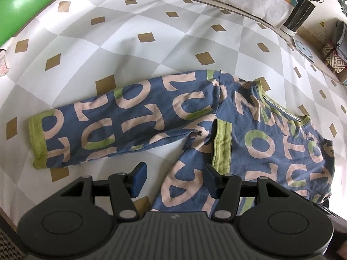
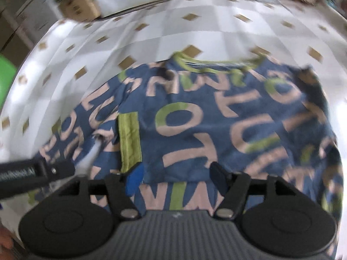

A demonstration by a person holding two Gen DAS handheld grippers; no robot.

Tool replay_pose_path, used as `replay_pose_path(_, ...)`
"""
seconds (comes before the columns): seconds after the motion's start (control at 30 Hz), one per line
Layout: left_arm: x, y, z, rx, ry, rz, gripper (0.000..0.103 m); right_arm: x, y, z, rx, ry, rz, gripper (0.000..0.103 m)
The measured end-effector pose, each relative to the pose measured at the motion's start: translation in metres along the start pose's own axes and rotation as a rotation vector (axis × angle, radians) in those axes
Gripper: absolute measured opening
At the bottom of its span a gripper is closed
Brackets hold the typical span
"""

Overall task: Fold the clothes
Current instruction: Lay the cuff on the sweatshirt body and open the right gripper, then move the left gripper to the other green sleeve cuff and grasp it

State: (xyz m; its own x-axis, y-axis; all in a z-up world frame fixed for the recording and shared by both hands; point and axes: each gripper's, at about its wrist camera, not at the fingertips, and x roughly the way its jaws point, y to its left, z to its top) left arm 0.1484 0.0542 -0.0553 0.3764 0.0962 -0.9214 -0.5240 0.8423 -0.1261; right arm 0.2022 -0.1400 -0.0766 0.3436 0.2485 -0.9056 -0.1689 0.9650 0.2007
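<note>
The shirt [image 1: 249, 130], blue with pink and green letters, lies flat on the table [image 1: 151, 49], which is covered in a grey and white check with small brown diamonds. Its green collar [image 1: 279, 108] sits on the far side of the shirt. One long sleeve [image 1: 104, 127] stretches straight out to the left of the shirt's body, ending in a green cuff [image 1: 38, 140] that rests on the bare check. A second green cuff [image 1: 222, 144] lies on top of the shirt's body, just left of its middle, its sleeve folded in across the chest.

The left gripper [image 1: 175, 177] hangs over the near edge of the shirt, below the folded cuff. Its fingers stand partly apart with nothing pinched between them; the left pad is over bare table, the right one over the cloth.

The right gripper [image 2: 176, 179] is over the shirt's near part, right of the folded cuff [image 2: 130, 140]. Its fingers stand wide and hold nothing, with cloth showing in the gap. This view is blurred. The left gripper's dark body [image 2: 32, 177] enters at the left of the shirt here.

Beyond the shirt, at the table's far right edge, stands a potted plant [image 1: 303, 8]; a green object [image 1: 26, 2] sits off the far left corner
</note>
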Motion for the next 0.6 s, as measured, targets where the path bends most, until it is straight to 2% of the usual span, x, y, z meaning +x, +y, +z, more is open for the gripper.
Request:
replay_pose_path(0.1,0.000,0.002,0.000,-0.011,-0.001,0.007,0.055,-0.001,-0.012,-0.008,0.046,-0.009,-0.043,0.070)
replay_pose_path(0.2,0.000,0.002,0.000,-0.006,-0.007,0.012,0.055,0.007,-0.025,-0.012,0.018,-0.037,-0.098,0.070)
replay_pose_path(0.33,0.001,0.001,0.000,-0.001,-0.004,0.018,0.055,0.013,-0.048,-0.015,0.006,-0.153,-0.206,0.070)
replay_pose_path(0.4,0.001,0.001,0.000,0.000,-0.007,0.019,0.055,0.018,-0.063,-0.015,0.047,-0.168,-0.241,0.070)
replay_pose_path(0.53,-0.003,0.001,0.003,0.014,-0.033,0.034,0.055,0.028,-0.082,-0.016,0.055,-0.218,-0.287,0.070)
replay_pose_path(0.6,-0.007,0.003,0.006,0.033,-0.058,0.041,0.055,0.034,-0.087,-0.015,0.033,-0.215,-0.281,0.070)
